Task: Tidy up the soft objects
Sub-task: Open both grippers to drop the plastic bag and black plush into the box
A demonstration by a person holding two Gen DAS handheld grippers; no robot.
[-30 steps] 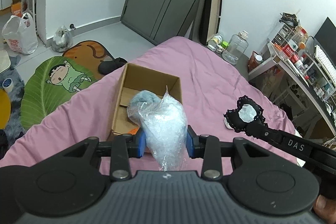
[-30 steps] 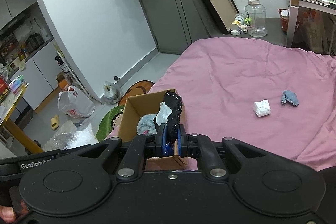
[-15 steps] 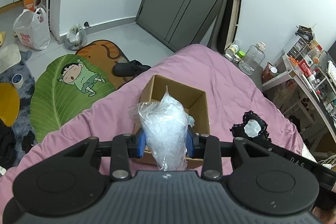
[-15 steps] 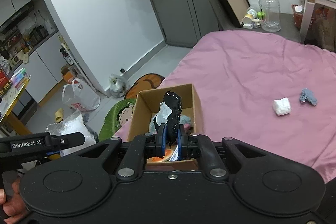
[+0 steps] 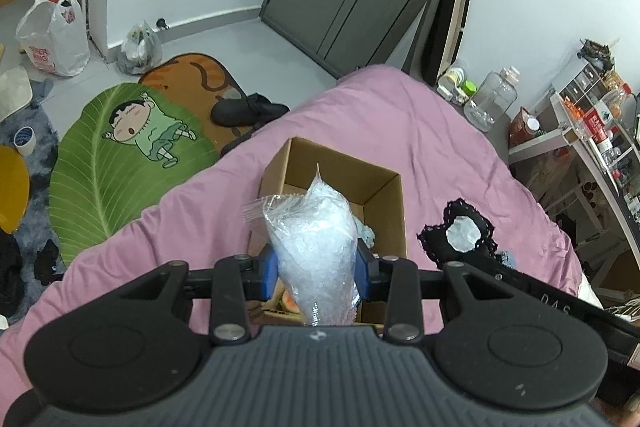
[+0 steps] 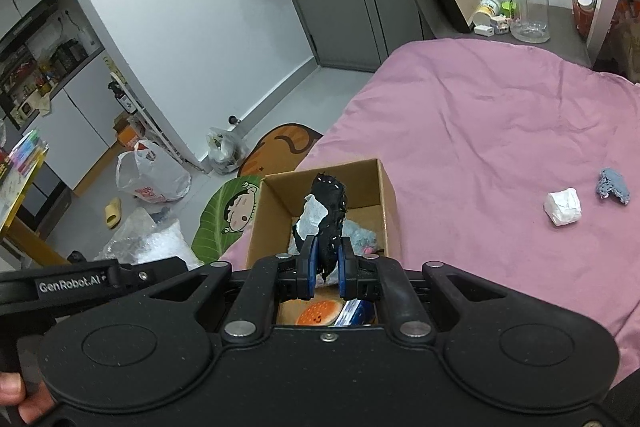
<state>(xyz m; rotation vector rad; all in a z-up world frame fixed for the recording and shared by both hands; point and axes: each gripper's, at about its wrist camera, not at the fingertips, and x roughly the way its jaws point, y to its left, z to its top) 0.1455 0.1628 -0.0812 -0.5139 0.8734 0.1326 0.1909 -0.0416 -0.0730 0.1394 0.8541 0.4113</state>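
Over the open cardboard box (image 5: 384,187) on the pink bed (image 5: 420,131), the left wrist view shows the left gripper (image 5: 316,273) with its blue fingers (image 5: 269,273) pinching a clear plastic bag of crinkled white filling (image 5: 314,239); the bag stands upright between them, its sealed top fanning out above the box opening. Something pale blue (image 5: 366,233) lies inside the box just right of the bag. To the right, above the bedcover, a black lace-edged pouch with a white centre (image 5: 460,235) sits at the tip of the other tool's black bar. On the floor beyond the bed lie a green leaf-shaped mat with a cartoon figure (image 5: 120,155) and a dark shoe (image 5: 244,107). From the right wrist view, the right gripper (image 6: 325,269) has its fingers (image 6: 307,267) pressed close together on that same black pouch (image 6: 330,211), which rises tilted above the box (image 6: 384,195) with a white patch on its left side. Inside the box a pale blue soft thing (image 6: 358,233) rests against the far right wall, and an orange round item (image 6: 320,311) shows at the near end beneath the fingers. Well apart on the bedcover (image 6: 480,131) to the right lie a white crumpled wad (image 6: 563,206) and, just beyond it, a small blue-grey scrap (image 6: 612,185). The bag of white filling (image 6: 148,243) appears at the left edge behind the other tool's bar.
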